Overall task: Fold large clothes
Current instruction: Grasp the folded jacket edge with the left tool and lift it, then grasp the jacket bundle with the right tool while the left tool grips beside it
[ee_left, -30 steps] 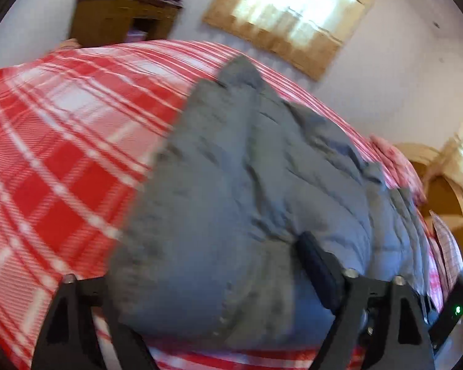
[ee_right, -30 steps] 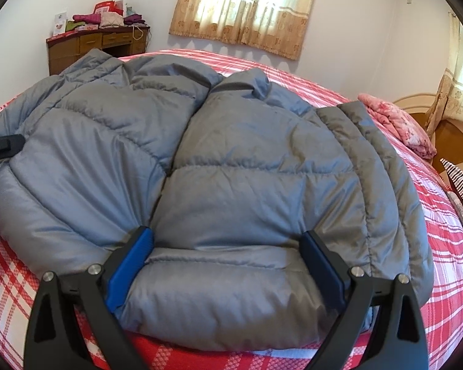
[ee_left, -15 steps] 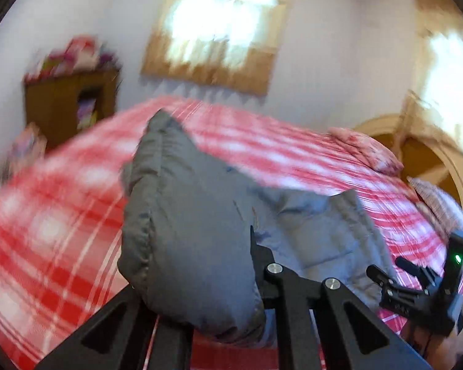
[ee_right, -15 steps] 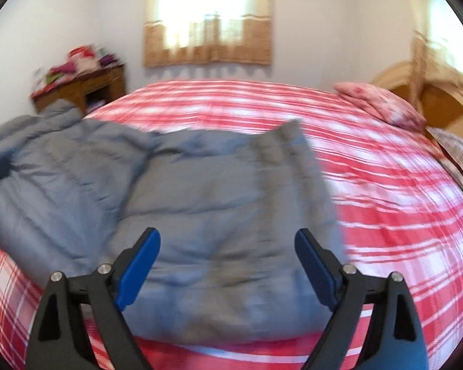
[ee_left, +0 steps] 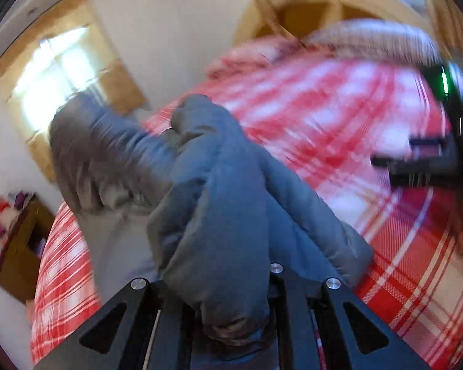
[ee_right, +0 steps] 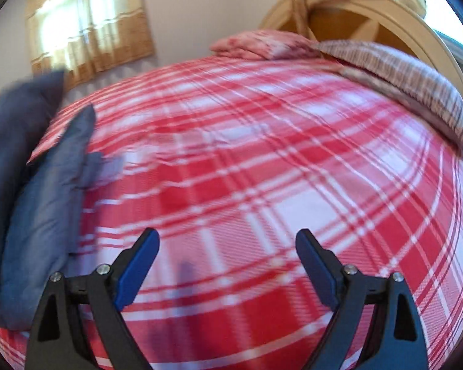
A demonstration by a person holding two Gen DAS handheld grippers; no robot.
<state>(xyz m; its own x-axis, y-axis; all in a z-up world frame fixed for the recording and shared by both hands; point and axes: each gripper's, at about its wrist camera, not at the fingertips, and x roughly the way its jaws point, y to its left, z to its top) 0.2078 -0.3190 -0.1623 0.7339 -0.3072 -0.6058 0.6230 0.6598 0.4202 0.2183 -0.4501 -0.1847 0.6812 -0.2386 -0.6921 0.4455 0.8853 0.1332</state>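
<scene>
Grey quilted jacket (ee_left: 219,209) is bunching at the lower centre of the left view, pinched by the left gripper (ee_left: 231,302), trailing toward the upper left over the bed (ee_left: 339,117). Right gripper (ee_right: 228,259) is hanging released, empty, jacket at its far-left edge.

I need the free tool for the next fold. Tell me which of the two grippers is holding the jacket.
The left gripper: its fingers are clamped on a bunched fold of the grey puffer jacket. The right gripper stands wide open over the red plaid bedspread, gripping nothing.
</scene>
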